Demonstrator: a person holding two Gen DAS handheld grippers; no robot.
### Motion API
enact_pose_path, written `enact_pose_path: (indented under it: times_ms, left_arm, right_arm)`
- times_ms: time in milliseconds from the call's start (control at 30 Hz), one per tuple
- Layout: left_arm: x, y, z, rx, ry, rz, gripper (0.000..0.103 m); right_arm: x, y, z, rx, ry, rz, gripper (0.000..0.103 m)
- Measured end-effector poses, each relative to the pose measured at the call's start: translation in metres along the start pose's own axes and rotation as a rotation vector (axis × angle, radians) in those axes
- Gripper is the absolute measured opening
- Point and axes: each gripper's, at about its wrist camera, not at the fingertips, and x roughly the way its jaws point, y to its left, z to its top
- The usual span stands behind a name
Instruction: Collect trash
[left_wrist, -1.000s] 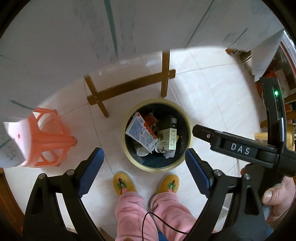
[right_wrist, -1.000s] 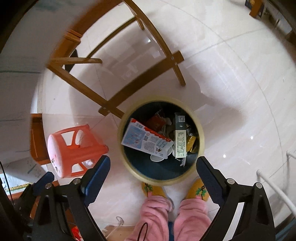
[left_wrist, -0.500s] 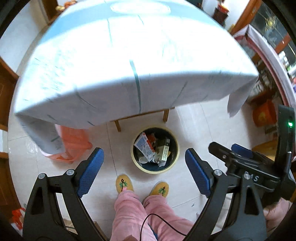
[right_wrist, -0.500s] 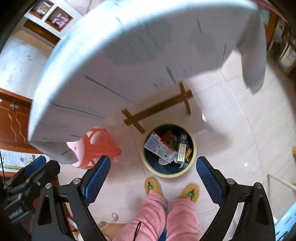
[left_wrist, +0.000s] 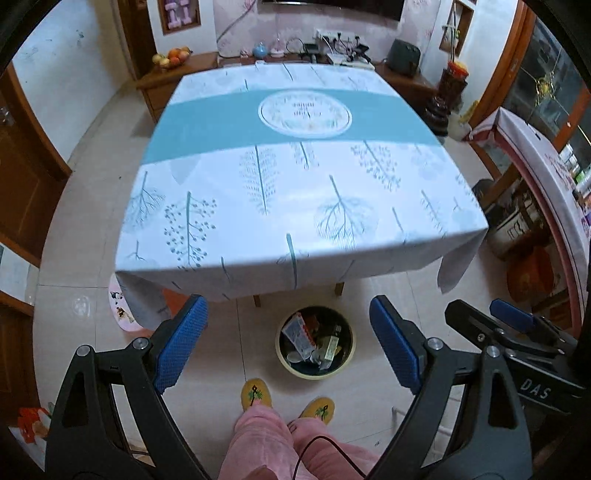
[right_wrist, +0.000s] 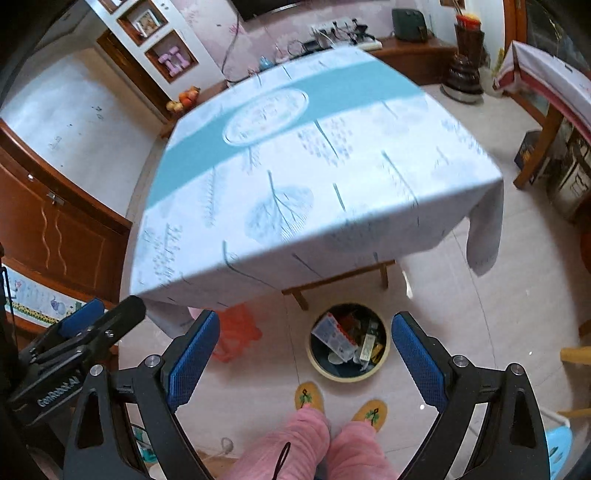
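A round yellow-rimmed trash bin (left_wrist: 349, 354) stands on the floor by the table's near edge, holding a blue-and-white carton (left_wrist: 298, 335), a green box and other trash. It also shows in the right wrist view (right_wrist: 321, 365). My left gripper (left_wrist: 288, 347) is open and empty, high above the bin. My right gripper (right_wrist: 306, 354) is open and empty at about the same height; it also shows at the right of the left wrist view (left_wrist: 509, 325). The table (left_wrist: 295, 192) has a white and teal cloth with nothing on it.
The person's pink trousers and yellow slippers (left_wrist: 255, 394) are just in front of the bin. An orange plastic stool (right_wrist: 236, 332) stands under the table's left corner. Wooden cabinets (right_wrist: 55, 221) line the left wall, a sideboard (left_wrist: 184, 66) the back wall.
Both grippers have risen from just above the bin to above table height. The view now takes in the whole table top; the bin looks much smaller. Both stay open.
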Motion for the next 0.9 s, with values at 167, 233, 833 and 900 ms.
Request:
enact_pose_path:
  times_ms: [167, 233, 833, 900]
  left_arm:
    - [-0.024, -0.001, 0.004, -0.017, -0.056, 0.027, 0.088]
    - [-0.029, -0.001, 0.005, -0.025, -0.069, 0.031, 0.088]
    - [-0.033, -0.011, 0.013, -0.053, -0.096, 0.028, 0.088]
    - [-0.033, -0.012, 0.014, -0.054, -0.099, 0.028, 0.088]
  right_arm:
    - [-0.024, 0.015, 0.003, -0.042, -0.042, 0.001, 0.096]
    - [-0.032, 0.02, 0.006, -0.061, -0.062, -0.001, 0.096]
    - [-0.049, 0.019, 0.013, -0.096, -0.136, -0.024, 0.096]
    - [-0.052, 0.018, 0.014, -0.097, -0.141, -0.026, 0.096]
